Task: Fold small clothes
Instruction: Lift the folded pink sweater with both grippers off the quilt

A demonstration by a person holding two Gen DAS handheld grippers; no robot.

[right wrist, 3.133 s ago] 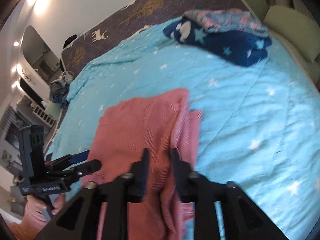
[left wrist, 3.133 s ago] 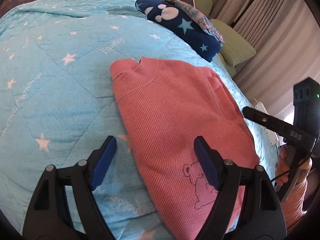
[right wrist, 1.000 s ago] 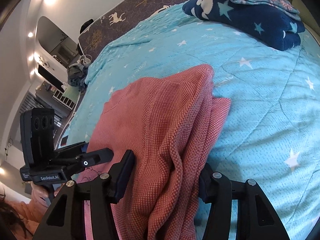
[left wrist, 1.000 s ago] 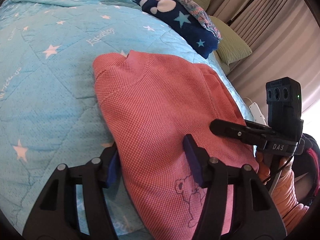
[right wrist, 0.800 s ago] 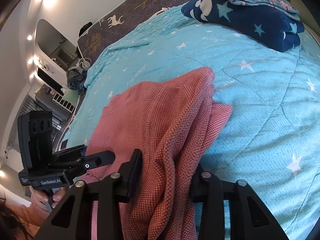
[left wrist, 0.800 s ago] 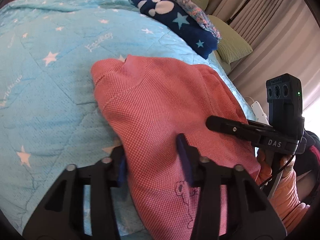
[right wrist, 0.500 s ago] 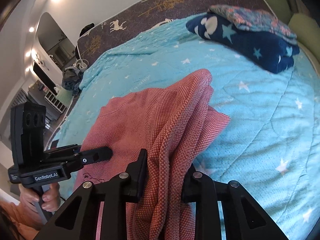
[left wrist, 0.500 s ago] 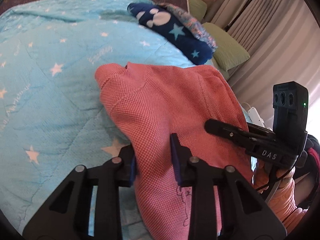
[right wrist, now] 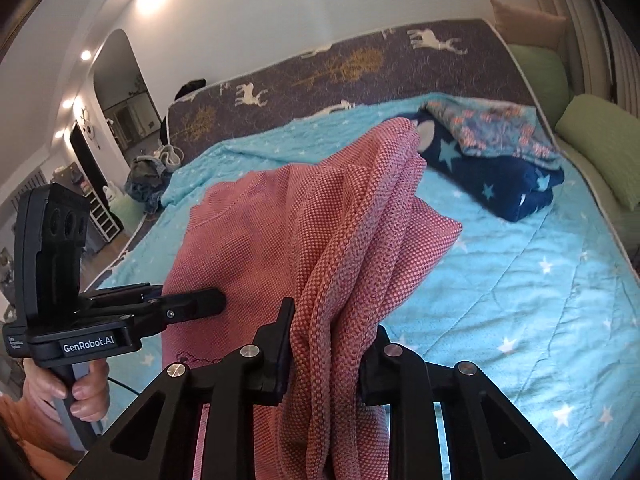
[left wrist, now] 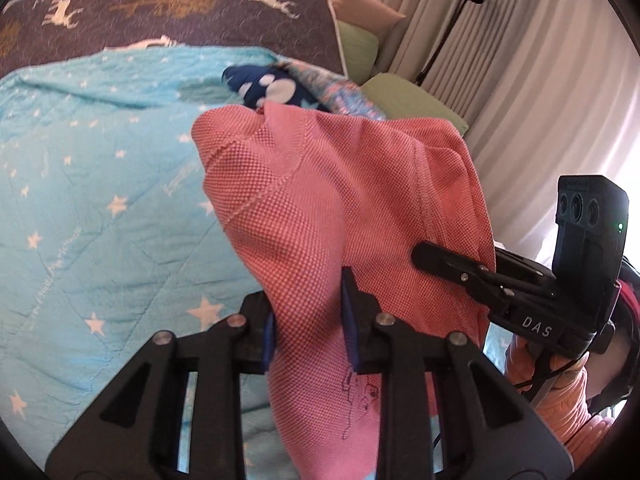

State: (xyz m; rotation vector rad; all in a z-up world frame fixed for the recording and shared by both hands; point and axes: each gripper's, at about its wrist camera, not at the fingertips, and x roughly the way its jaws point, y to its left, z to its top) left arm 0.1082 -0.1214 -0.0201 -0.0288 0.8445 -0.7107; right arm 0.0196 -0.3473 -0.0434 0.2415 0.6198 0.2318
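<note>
A small pink knit sweater (left wrist: 344,200) with a bear outline drawn near its hem hangs lifted above the turquoise star quilt (left wrist: 88,200). My left gripper (left wrist: 307,316) is shut on the sweater's left edge. My right gripper (right wrist: 328,344) is shut on a bunched fold of the sweater (right wrist: 320,248) at its right edge. Each gripper shows in the other's view: the right one (left wrist: 460,268) and the left one (right wrist: 192,304). The sweater's far end rises toward the headboard.
A folded navy star blanket (right wrist: 500,176) with a floral cloth (right wrist: 496,128) on top lies at the far right of the bed. Green pillows (right wrist: 600,140) and curtains (left wrist: 520,92) line the right side. A patterned headboard cover (left wrist: 160,12) lies behind.
Both grippers closed on the sweater's near edges and lifted it off the quilt. The sweater now hangs up in front of the navy blanket.
</note>
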